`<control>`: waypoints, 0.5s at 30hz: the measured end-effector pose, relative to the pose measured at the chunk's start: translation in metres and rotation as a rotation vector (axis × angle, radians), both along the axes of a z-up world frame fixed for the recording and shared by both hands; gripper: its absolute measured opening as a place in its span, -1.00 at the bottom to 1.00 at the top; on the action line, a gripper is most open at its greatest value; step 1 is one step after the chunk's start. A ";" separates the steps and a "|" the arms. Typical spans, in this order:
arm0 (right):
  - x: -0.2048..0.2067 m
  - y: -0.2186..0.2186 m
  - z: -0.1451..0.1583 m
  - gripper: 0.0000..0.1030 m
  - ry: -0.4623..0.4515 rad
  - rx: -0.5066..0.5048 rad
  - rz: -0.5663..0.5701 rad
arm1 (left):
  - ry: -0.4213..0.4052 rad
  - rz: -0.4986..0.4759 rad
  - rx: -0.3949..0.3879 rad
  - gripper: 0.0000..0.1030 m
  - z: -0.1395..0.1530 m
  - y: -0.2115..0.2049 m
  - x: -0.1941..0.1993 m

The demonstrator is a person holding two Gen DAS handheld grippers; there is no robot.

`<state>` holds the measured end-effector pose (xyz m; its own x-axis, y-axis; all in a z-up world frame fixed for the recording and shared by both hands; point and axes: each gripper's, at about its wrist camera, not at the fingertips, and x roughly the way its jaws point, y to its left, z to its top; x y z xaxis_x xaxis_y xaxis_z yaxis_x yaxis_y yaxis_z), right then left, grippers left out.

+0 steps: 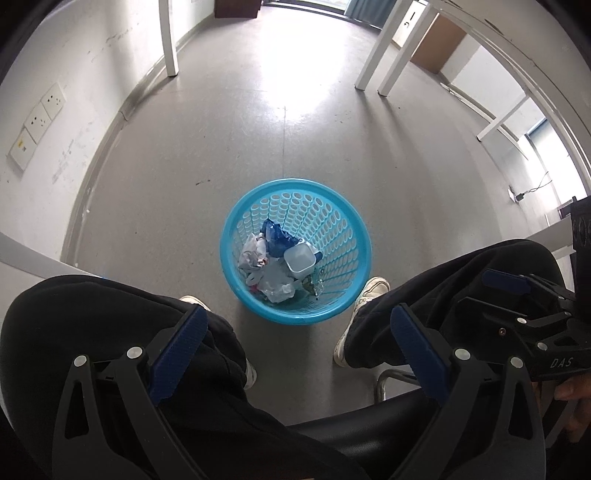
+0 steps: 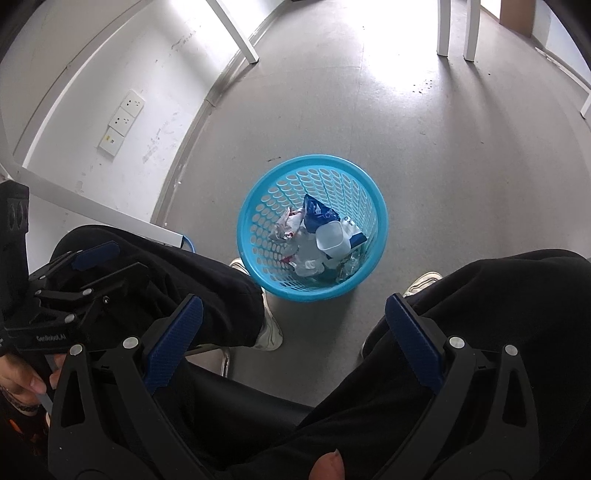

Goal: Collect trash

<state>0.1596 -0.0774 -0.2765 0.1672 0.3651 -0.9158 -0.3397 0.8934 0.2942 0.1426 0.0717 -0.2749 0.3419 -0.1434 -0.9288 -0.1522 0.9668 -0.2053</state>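
A round blue plastic basket (image 1: 236,229) stands on the grey floor between the seated person's feet; it also shows in the right wrist view (image 2: 255,206). It holds trash: a clear plastic cup (image 1: 300,260) (image 2: 330,240), a blue and white wrapper (image 1: 277,236) (image 2: 317,212) and crumpled clear and white wrappers (image 1: 255,254) (image 2: 288,225). My left gripper (image 1: 299,325) is open and empty, held above the person's lap, short of the basket. My right gripper (image 2: 295,314) is open and empty, likewise above the lap. Each gripper shows at the edge of the other's view.
The person's black-trousered knees (image 1: 110,317) (image 2: 498,295) flank the basket, with white shoes (image 1: 373,290) by it. White table legs (image 1: 168,37) (image 2: 236,29) stand farther off. A white wall with sockets (image 1: 40,114) runs along the left.
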 end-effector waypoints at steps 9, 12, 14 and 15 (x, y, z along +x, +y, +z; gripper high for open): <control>-0.001 -0.001 0.001 0.84 -0.003 0.001 0.002 | 0.005 0.015 0.014 0.89 0.002 0.002 0.001; -0.001 -0.001 0.002 0.84 -0.002 0.003 -0.001 | 0.010 0.022 0.014 0.89 0.002 0.004 0.001; -0.001 0.000 0.002 0.84 -0.001 0.008 -0.003 | 0.012 0.027 0.010 0.89 0.001 0.005 0.001; -0.001 0.000 0.002 0.84 -0.002 0.009 -0.002 | 0.013 0.027 0.007 0.89 0.001 0.005 0.001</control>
<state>0.1582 -0.0776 -0.2742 0.1695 0.3725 -0.9124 -0.3379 0.8917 0.3013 0.1438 0.0771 -0.2736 0.3337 -0.1275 -0.9340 -0.1808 0.9638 -0.1962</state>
